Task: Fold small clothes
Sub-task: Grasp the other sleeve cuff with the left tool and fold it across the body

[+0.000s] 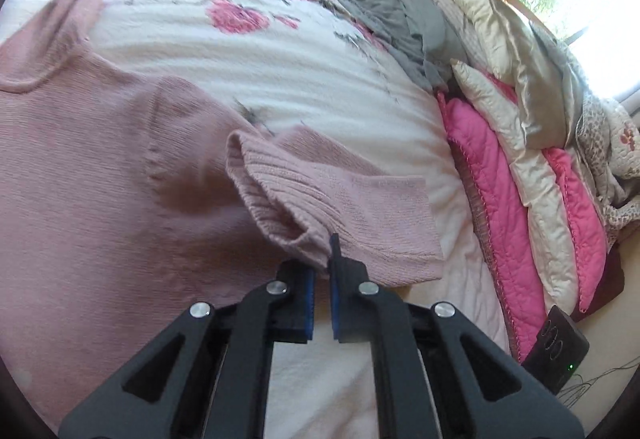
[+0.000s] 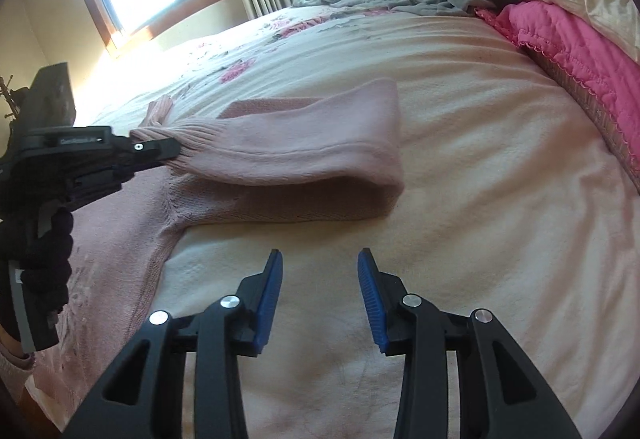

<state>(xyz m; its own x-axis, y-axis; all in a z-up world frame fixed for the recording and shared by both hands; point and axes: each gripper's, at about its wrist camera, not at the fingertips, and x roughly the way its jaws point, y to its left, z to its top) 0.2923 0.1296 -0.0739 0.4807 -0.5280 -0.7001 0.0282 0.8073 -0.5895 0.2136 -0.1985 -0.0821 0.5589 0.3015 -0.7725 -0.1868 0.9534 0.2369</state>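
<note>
Presently, in the left wrist view, the left claw [image 1: 322, 259] is seen clenched on the ribbed cuff [image 1: 276, 195] of the pink sweater [image 1: 100, 167], which is spread on the bed [image 1: 280, 51]. The sleeve [image 1: 360, 207] is doubled back toward the body of the garment. Only the edge of the cuff is pinched between the jaws; it is judged that the knit could slip free if the sleeve is pulled hard, and the fold would be lost.

In the right wrist view, the right claw [image 2: 320, 279] is seen released, jaws apart, above bare bedspread, near the sleeve's folded end [image 2: 384, 143] but not touching it. The fold is not pinned down, so it is judged that dragging by the left claw [image 2: 160, 149] could shift the whole sleeve or bunch the shoulder.
</note>
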